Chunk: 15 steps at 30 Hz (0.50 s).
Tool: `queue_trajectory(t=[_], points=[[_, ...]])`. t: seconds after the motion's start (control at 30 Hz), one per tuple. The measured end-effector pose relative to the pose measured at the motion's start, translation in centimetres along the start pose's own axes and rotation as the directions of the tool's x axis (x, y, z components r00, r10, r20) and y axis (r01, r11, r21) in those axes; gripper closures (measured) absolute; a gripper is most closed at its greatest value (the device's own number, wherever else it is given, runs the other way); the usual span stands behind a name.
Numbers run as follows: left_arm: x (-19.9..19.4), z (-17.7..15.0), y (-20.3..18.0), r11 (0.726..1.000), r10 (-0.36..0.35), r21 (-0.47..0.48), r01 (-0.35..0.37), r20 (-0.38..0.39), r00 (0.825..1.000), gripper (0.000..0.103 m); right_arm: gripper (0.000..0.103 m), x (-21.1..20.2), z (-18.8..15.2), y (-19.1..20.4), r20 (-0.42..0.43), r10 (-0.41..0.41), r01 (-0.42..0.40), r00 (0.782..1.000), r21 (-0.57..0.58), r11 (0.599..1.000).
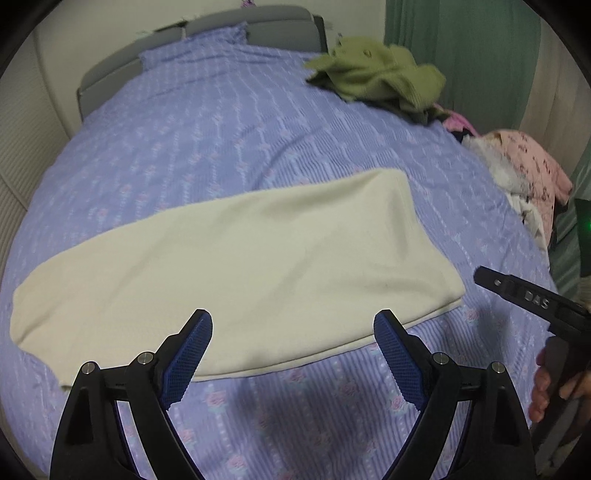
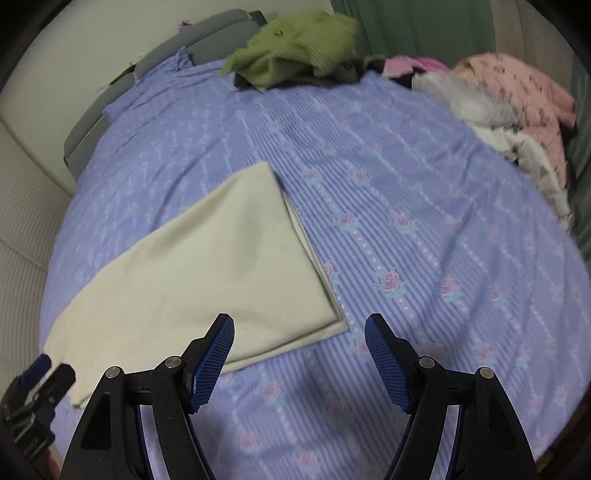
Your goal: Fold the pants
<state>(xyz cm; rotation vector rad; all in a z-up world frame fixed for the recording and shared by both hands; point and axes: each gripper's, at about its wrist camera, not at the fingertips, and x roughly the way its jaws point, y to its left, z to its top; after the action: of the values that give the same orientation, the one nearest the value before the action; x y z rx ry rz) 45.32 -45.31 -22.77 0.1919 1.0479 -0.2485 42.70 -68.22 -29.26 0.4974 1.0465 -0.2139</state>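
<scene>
Cream pants (image 1: 236,258) lie flat on the bed, folded lengthwise into a long strip running left to right. In the right wrist view the same pants (image 2: 207,266) end in a squared two-layer corner near the middle. My left gripper (image 1: 293,325) hovers above the strip's near edge, open, nothing between its blue pads. My right gripper (image 2: 299,328) hangs open just past the strip's right-hand corner, above bare bedding. The right gripper also shows at the right edge of the left wrist view, held by a hand (image 1: 546,387).
The lilac floral bedspread (image 1: 229,122) covers the whole bed. A green sweater (image 1: 376,74) lies crumpled at the far right of the bed. Pink and white clothes (image 1: 528,173) are heaped along the right edge. A grey headboard (image 1: 258,26) and green curtain (image 1: 472,48) stand behind.
</scene>
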Motion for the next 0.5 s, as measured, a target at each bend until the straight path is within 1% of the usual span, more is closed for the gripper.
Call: queue_trajectory(t=[0.07,0.17,0.23,0.33,0.47,0.5], points=[[1.1,0.2,-0.7,0.999,0.006,0.035,-0.006,-0.015,1.0,0.013,0.028,2.0,0.2,-0.8,-0.028,0.02,-0.02,0.999,0.034,0.999],[2.1,0.4,-1.7,0.997,0.017,0.072,-0.015,-0.024,1.0,0.013,0.028,4.5,0.4,-1.5,-0.056,0.017,-0.015,0.998,0.04,0.999],[2.6,0.5,-2.1,0.997,0.025,0.08,-0.023,-0.03,0.999,0.013,0.029,5.7,0.4,-1.9,-0.081,0.016,-0.012,0.997,0.047,0.999],[3.0,0.7,-2.4,0.998,0.023,0.067,-0.02,-0.043,0.999,0.013,0.028,7.8,0.3,-2.7,-0.124,0.037,-0.028,0.992,0.077,0.997],[3.4,0.6,-2.7,0.997,0.026,0.076,-0.022,-0.055,0.998,0.013,0.029,9.2,-0.3,-3.8,-0.145,0.082,-0.064,0.986,0.127,0.99],[3.4,0.6,-2.8,0.996,0.03,0.082,-0.025,-0.057,0.998,0.013,0.031,9.4,-0.3,-3.9,-0.146,0.091,-0.072,0.985,0.131,0.989]])
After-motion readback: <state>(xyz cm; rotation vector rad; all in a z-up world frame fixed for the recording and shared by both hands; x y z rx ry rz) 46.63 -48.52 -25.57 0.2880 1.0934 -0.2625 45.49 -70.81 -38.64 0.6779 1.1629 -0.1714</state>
